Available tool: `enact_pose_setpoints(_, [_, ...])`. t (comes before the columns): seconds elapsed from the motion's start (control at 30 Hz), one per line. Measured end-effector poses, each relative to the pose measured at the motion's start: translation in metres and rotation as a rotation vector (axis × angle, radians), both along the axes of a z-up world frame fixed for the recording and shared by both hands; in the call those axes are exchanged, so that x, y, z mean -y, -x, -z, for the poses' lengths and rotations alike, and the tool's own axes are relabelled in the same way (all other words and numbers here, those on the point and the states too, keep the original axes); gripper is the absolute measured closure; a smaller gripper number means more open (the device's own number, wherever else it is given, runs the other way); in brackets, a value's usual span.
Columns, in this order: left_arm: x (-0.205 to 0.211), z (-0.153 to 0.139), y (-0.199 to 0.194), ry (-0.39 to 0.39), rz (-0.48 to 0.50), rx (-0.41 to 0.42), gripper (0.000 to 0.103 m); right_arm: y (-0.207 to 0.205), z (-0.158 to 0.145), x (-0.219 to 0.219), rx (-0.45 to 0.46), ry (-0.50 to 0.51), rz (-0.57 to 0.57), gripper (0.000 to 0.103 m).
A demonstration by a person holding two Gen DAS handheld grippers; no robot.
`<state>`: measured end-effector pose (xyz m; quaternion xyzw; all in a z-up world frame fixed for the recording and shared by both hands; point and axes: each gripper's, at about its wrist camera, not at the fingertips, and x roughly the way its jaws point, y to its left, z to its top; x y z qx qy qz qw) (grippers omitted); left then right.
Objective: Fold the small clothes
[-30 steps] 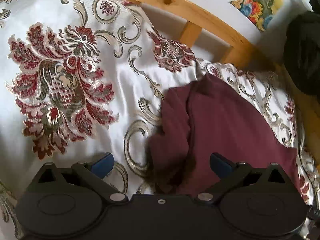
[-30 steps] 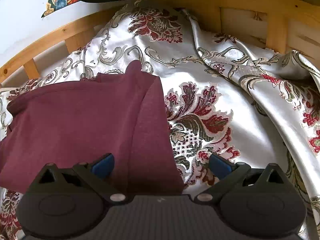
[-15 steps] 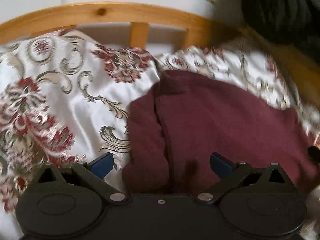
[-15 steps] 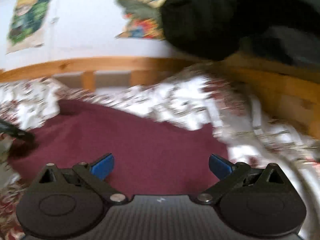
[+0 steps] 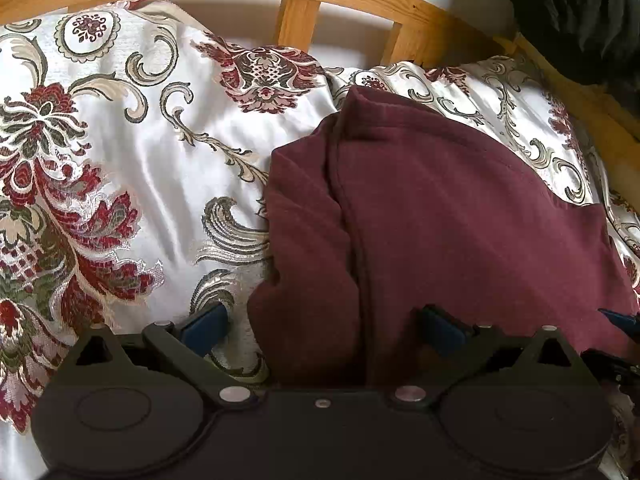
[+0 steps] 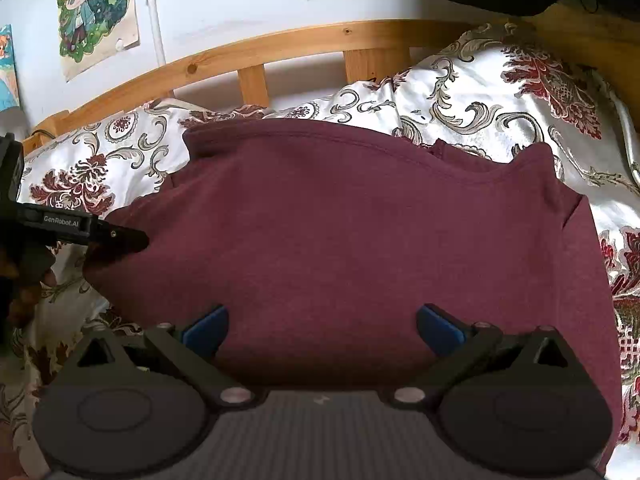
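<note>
Both sets of fingers apart over maroon garment point(image 6: 360, 232); slippery bedspread point(image 5: 168, 168) beneath risks shifting folded layers.

Both wrist views close, facing headboard point(image 5: 296, 20); share maroon garment point(image 6: 360, 240).

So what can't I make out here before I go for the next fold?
- Near hem of the maroon garment: right wrist view, hidden behind the right tongs.
- Its left corner: left wrist view, covered by the left tongs.
- Dark bundle: cut off by the edge.
- Layers underneath: hidden by the top fold.
</note>
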<state>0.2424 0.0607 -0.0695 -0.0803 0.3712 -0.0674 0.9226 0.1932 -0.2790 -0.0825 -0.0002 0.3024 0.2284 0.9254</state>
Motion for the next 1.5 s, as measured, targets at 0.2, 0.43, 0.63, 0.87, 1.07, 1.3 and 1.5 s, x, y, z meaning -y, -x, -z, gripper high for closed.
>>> enact_pose_setpoints(0.2, [0.002,0.002,-0.001,-0.019,0.007,0.002,0.001,0.000,0.002,0.000,0.002,0.008,0.000,0.000])
enact_pose_setpoints(0.43, [0.002,0.002,-0.001,-0.023,0.007,0.000,0.001,0.000,0.002,-0.002,0.003,0.018,0.001,0.000])
enact_pose_setpoints(0.63, [0.000,0.001,-0.007,-0.021,0.012,-0.022,0.001,0.000,0.002,-0.002,0.003,0.018,0.000,0.000])
enact_pose_setpoints(0.87, [0.011,-0.012,-0.009,-0.096,0.110,0.032,0.013,0.000,0.002,-0.002,0.002,0.016,-0.001,0.000])
enact_pose_setpoints(1.07, [0.001,-0.014,-0.014,0.012,0.072,-0.015,0.036,0.000,0.002,-0.002,0.001,0.017,-0.001,0.000])
enact_pose_setpoints(1.3, [0.021,-0.033,-0.007,-0.026,0.010,-0.015,0.079,0.003,-0.008,0.002,-0.006,0.003,0.011,0.000])
enact_pose_setpoints(1.5, [0.062,-0.094,-0.005,-0.018,0.067,0.030,0.082,0.008,-0.039,0.032,0.051,-0.104,0.115,0.000])
